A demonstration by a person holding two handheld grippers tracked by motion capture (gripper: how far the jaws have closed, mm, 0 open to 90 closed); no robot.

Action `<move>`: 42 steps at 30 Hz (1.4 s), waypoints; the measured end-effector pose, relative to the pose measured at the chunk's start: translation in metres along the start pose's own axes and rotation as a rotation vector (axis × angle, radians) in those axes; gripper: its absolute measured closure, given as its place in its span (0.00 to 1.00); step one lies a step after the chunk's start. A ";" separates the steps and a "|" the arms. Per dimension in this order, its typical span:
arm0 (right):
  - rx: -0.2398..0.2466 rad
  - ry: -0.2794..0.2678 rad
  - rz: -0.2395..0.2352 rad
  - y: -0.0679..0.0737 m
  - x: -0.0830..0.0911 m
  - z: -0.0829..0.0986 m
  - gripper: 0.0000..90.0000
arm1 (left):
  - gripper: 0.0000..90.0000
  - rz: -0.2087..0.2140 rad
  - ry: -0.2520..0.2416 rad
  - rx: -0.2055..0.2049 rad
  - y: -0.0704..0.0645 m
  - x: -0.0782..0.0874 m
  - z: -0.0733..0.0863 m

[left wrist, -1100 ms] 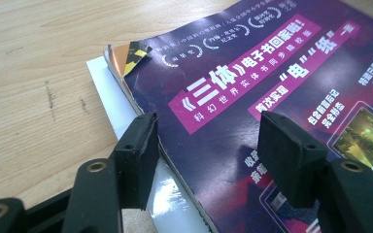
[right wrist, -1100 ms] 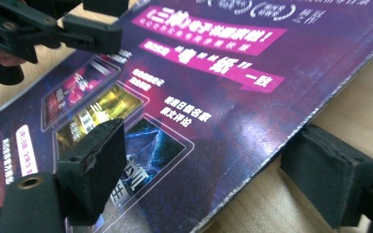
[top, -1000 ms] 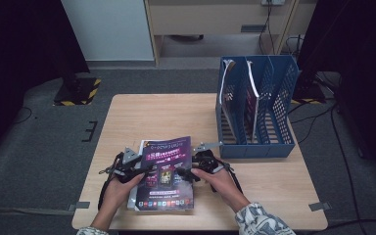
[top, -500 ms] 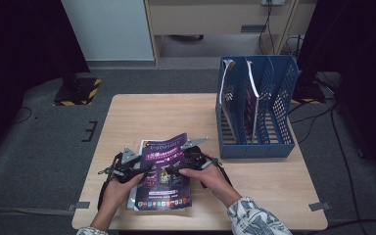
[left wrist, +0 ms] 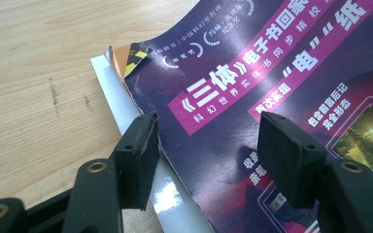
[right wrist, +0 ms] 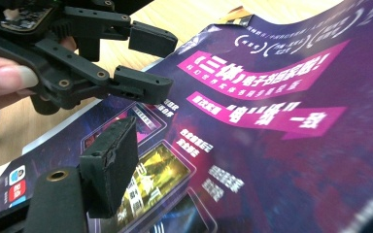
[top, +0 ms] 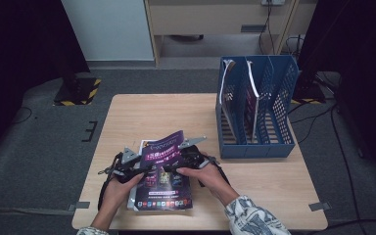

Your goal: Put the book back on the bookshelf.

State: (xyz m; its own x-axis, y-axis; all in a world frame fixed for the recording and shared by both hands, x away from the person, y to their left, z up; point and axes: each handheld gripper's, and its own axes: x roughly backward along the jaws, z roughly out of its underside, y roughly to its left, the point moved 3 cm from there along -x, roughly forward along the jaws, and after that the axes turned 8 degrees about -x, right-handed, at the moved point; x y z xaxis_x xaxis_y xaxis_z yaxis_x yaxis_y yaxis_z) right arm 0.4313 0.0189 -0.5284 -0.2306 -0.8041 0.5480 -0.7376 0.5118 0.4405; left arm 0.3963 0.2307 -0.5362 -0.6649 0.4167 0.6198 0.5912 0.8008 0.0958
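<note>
The wooden surface point(top: 176, 112) carries a blue file rack point(top: 254, 112) at its far right part, with some thin booklets standing in its compartments. Near the front edge, left of the middle, lies the purple magazine point(top: 164, 178). It rests on top of a white sheet point(left wrist: 126, 104) and an orange booklet point(left wrist: 121, 58), whose edges show beside its left border in the left gripper view. The cover is dark purple and glossy, with pink bands that bear white Chinese characters and with small framed pictures lower on the page. Its far part is lifted from the surface and bends upward, while the near part lies flat.

Both forearms come in from the bottom of the high view, and the hands meet over the magazine. The left tool point(left wrist: 206, 145) is released: its two black jaws stand apart, one just beside the left border of the cover and one over the cover. The right tool point(top: 183, 161) is at the right side of the raised cover. In the right gripper view one of its jaws is below the page, but I cannot tell if it is clenched on the page.
</note>
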 end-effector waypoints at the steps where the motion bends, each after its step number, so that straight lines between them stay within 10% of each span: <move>1: 0.002 0.002 -0.001 0.000 -0.001 0.000 0.31 | 0.45 0.001 0.000 -0.002 0.000 0.000 0.000; 16: -0.012 -0.128 0.024 0.005 0.011 -0.009 0.82 | 0.39 0.029 -0.030 0.043 0.003 0.003 -0.002; 42: 0.146 -0.271 0.065 0.014 0.043 -0.030 0.89 | 0.20 0.083 -0.114 0.084 0.000 0.008 -0.011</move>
State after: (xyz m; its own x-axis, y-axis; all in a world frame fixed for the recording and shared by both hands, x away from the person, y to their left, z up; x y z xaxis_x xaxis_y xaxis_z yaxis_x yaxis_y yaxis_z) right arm 0.4301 0.0010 -0.4776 -0.4267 -0.8323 0.3538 -0.7944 0.5319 0.2934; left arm 0.3959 0.2300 -0.5228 -0.6656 0.5251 0.5303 0.6092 0.7927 -0.0204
